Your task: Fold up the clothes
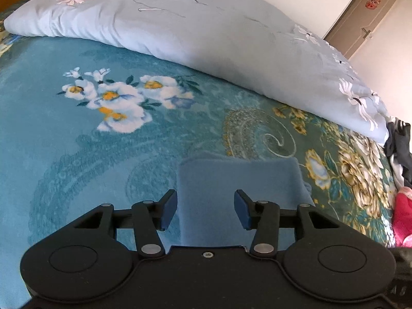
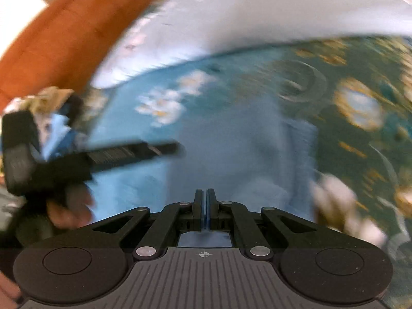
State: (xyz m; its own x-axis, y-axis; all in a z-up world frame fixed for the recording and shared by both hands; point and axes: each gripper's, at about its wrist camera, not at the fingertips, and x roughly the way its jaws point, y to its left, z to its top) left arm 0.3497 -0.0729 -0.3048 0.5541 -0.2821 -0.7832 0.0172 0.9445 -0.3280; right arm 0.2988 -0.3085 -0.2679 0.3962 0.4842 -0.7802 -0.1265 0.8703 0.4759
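Note:
A folded blue garment (image 1: 239, 182) lies flat on the teal floral bedspread (image 1: 77, 154). My left gripper (image 1: 205, 207) is open just above its near end, one finger at each side, holding nothing. In the blurred right wrist view the same blue garment (image 2: 239, 149) lies ahead. My right gripper (image 2: 205, 206) has its jaws closed together; I cannot tell whether cloth is pinched between them. The left gripper's body (image 2: 51, 162) shows at the left of that view, held by a hand.
A pale blue flowered duvet (image 1: 206, 31) lies bunched along the far side of the bed. Dark and pink clothes (image 1: 399, 180) are piled at the right edge. An orange-brown headboard (image 2: 59, 33) stands at the far left. A door (image 1: 360, 20) is beyond.

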